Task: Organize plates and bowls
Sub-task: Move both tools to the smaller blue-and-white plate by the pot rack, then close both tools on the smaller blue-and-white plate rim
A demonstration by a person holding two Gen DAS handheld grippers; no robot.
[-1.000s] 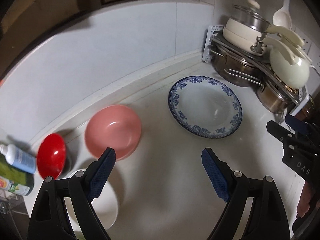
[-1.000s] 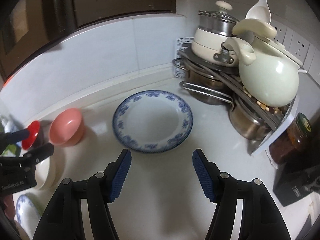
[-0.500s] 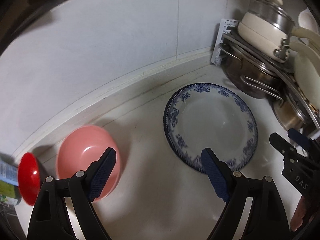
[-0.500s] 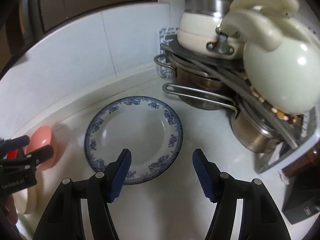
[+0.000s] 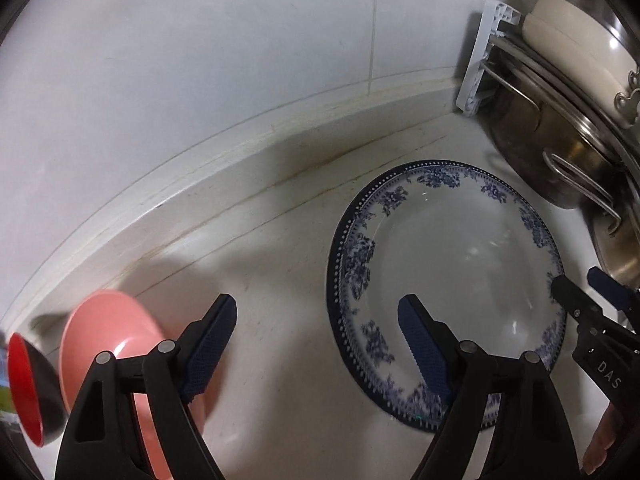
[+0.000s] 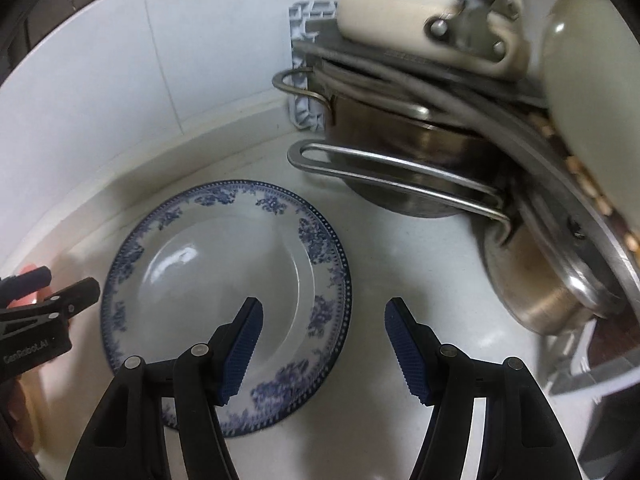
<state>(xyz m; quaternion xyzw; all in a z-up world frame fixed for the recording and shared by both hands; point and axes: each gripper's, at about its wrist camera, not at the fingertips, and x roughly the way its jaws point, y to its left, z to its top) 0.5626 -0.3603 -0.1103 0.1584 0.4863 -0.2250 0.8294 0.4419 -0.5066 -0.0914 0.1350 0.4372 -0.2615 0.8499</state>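
Observation:
A white plate with a blue floral rim [image 5: 452, 280] lies flat on the white counter; it also shows in the right wrist view [image 6: 216, 276]. My left gripper [image 5: 316, 344] is open and empty, its right finger over the plate's left rim. My right gripper [image 6: 322, 344] is open and empty, straddling the plate's right rim. A pink bowl [image 5: 108, 344] sits at the left, partly behind my left finger. A red bowl [image 5: 24, 388] stands at the far left edge.
A rack of steel pots [image 6: 420, 160] and cream cookware [image 6: 408, 4] crowds the right corner, close to the plate. The tiled wall [image 5: 240, 60] and its ledge run behind. The other gripper shows at each view's edge [image 5: 592, 332], [image 6: 36, 312].
Both grippers have moved forward and down toward the blue-rimmed plate, which now looms larger. The white bowl and bottles at the left have left view. Both stay open.

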